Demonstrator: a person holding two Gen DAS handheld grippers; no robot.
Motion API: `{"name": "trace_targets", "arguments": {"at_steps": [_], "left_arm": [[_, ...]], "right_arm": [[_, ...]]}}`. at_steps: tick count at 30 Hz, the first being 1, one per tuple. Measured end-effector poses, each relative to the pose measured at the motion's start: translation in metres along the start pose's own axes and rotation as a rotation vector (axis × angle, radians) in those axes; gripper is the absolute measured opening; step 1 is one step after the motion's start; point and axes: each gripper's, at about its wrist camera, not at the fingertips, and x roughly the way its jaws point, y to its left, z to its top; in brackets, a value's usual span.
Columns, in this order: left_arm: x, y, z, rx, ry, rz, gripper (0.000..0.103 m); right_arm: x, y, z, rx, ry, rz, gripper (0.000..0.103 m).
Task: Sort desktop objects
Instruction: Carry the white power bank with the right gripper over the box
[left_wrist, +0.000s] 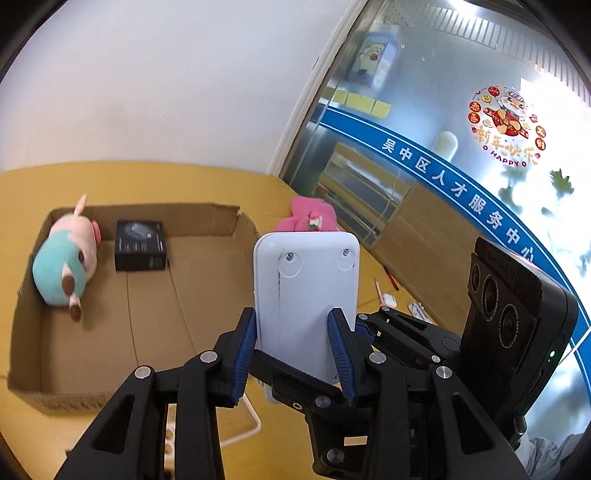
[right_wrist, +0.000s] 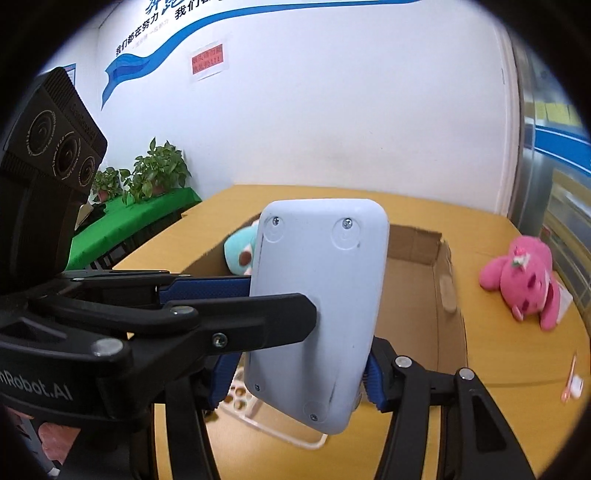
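Both grippers are shut on a white power strip, held upright with its screwed back toward the cameras, in front of an open cardboard box. My left gripper pinches its lower sides. In the right wrist view the strip is gripped by my right gripper near its lower end, and the left gripper's black arm crosses it from the left. A teal and pink plush pig and a small black box lie inside the cardboard box. A pink plush lies on the table right of the box.
The yellow wooden table holds a pen and a small white item at right. The strip's white cable loops on the table below. A glass door with stickers stands right; potted plants on a green table are at left.
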Motion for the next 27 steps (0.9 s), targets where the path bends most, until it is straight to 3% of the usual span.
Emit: {"name": "trace_targets", "arguments": {"at_steps": [9, 17, 27], "left_arm": [[0.035, 0.029, 0.062, 0.033, 0.011, 0.028, 0.041], [0.089, 0.071, 0.109, -0.009, 0.048, 0.025, 0.041], [0.202, 0.142, 0.143, -0.104, 0.194, 0.024, 0.041]], "right_arm": [[0.043, -0.028, 0.058, 0.001, 0.011, 0.050, 0.055], [0.102, -0.067, 0.094, 0.033, 0.054, 0.080, 0.055], [0.208, -0.127, 0.112, 0.119, 0.193, 0.110, 0.055]]}}
